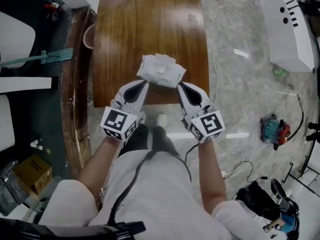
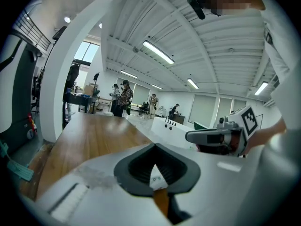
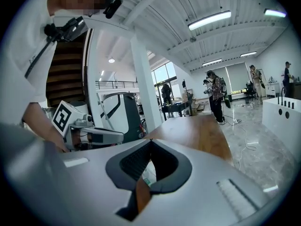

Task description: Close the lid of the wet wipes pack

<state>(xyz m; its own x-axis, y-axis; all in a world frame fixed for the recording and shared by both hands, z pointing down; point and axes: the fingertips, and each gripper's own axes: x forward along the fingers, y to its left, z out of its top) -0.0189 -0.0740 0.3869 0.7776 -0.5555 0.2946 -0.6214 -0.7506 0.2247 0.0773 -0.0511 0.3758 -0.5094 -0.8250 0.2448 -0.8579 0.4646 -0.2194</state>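
Note:
The white wet wipes pack (image 1: 161, 69) is at the near edge of the brown wooden table (image 1: 150, 24), and a white flap stands up on its top. My left gripper (image 1: 145, 82) has its tips closed on the pack's near left corner. My right gripper (image 1: 179, 84) is closed on the near right corner. In the left gripper view the jaws (image 2: 155, 146) meet at the tips, with a sliver of the pack (image 2: 157, 178) showing behind them. The right gripper view shows the same: closed tips (image 3: 150, 141) and a bit of white pack (image 3: 148, 173).
A pale round bowl (image 1: 89, 35) sits at the table's left edge. On the marble floor to the right are a white cabinet (image 1: 287, 29), cables and a teal and red tool (image 1: 274, 129). A teal broom (image 1: 50, 57) and a cardboard box (image 1: 34, 173) lie to the left.

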